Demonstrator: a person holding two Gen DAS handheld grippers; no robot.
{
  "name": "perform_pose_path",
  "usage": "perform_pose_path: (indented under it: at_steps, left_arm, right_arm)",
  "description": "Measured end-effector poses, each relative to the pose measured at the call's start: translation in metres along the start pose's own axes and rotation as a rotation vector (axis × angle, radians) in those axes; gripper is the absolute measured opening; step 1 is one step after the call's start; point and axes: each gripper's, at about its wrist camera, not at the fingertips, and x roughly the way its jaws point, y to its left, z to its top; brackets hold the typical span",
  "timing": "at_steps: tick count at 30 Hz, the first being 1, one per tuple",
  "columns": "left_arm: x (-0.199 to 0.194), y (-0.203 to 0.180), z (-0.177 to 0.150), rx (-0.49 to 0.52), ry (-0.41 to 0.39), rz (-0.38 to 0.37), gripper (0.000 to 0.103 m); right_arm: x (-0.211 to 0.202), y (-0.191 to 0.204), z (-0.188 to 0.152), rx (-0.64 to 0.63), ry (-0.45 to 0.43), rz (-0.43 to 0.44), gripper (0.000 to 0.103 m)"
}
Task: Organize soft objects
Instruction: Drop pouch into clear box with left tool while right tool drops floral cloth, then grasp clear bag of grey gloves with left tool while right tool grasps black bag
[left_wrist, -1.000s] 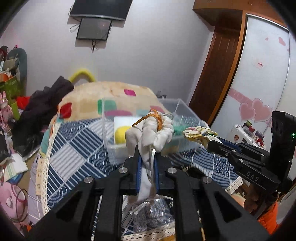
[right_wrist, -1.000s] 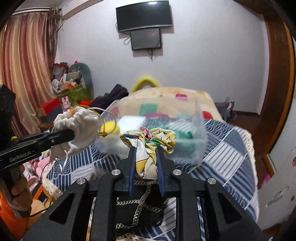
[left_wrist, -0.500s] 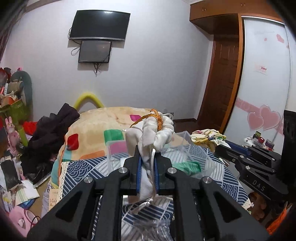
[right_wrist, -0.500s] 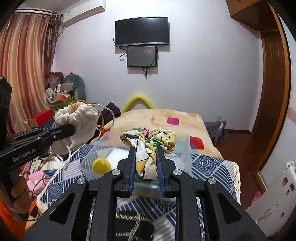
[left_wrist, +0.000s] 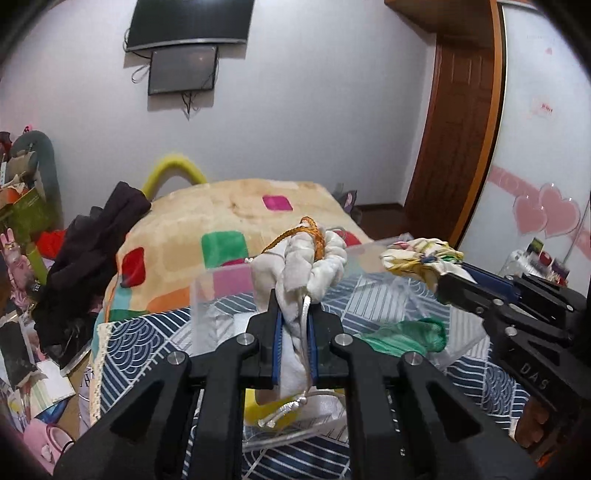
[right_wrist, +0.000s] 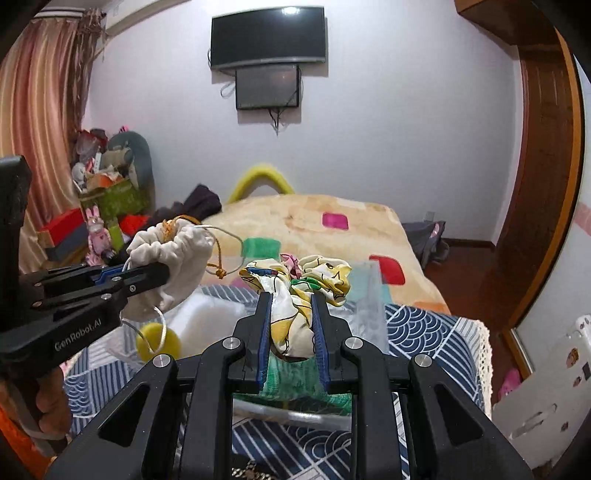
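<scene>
- left gripper clamped tight on the white drawstring pouch
- right gripper pinching the floral scrunchie
- clear bin below, green cloth probably inside at 3 o'clock

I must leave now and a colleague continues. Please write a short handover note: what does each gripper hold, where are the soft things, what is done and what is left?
Left gripper: shut on the white drawstring pouch, held above the clear box.
Right gripper: jaws look slightly apart, the patterned scrunchie between them, also above the box.
Done: yellow ball and green cloth lie in the box on the bed.
Left: lower and release the pouch and scrunchie into the box.
</scene>
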Motion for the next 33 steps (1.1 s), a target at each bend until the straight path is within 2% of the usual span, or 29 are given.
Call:
perform_pose_path:
  at_steps: [8,12,13,14,16,21,24,26,30,33]
  left_arm:
    - [0.046,-0.011,-0.016,0.038,0.111,0.005,0.011]
    - [0.052,-0.011,-0.021,0.030,0.128,-0.002,0.013]
    - [0.052,-0.011,-0.021,0.027,0.130,-0.002,0.023]
    - [0.052,-0.010,-0.021,0.023,0.139,-0.001,0.028]
    - [0.051,-0.009,-0.022,0.018,0.150,-0.008,0.044]
    - [0.039,-0.004,-0.023,-0.007,0.144,-0.024,0.056]
    - [0.028,-0.001,-0.023,-0.015,0.132,-0.026,0.062]
    - [0.018,0.001,-0.023,-0.018,0.119,-0.023,0.065]
    - [-0.005,0.007,-0.027,-0.034,0.100,-0.014,0.086]
    - [-0.028,0.011,-0.035,-0.036,0.070,0.000,0.089]
  right_arm:
    - [0.029,-0.002,-0.012,0.015,0.108,-0.004,0.019]
    - [0.033,-0.002,-0.015,0.004,0.144,-0.001,0.022]
    - [0.033,-0.003,-0.016,0.000,0.150,-0.002,0.024]
    - [0.032,-0.003,-0.017,-0.004,0.152,-0.001,0.026]
    - [0.030,-0.006,-0.017,-0.010,0.153,-0.006,0.035]
    - [0.015,-0.010,-0.016,-0.013,0.135,0.023,0.050]
    - [-0.004,-0.010,-0.016,-0.031,0.100,0.032,0.067]
    - [-0.015,-0.011,-0.016,-0.027,0.073,0.036,0.071]
    - [-0.036,-0.016,-0.016,-0.007,0.033,0.043,0.073]
    - [-0.046,-0.016,-0.018,0.007,0.015,0.061,0.078]
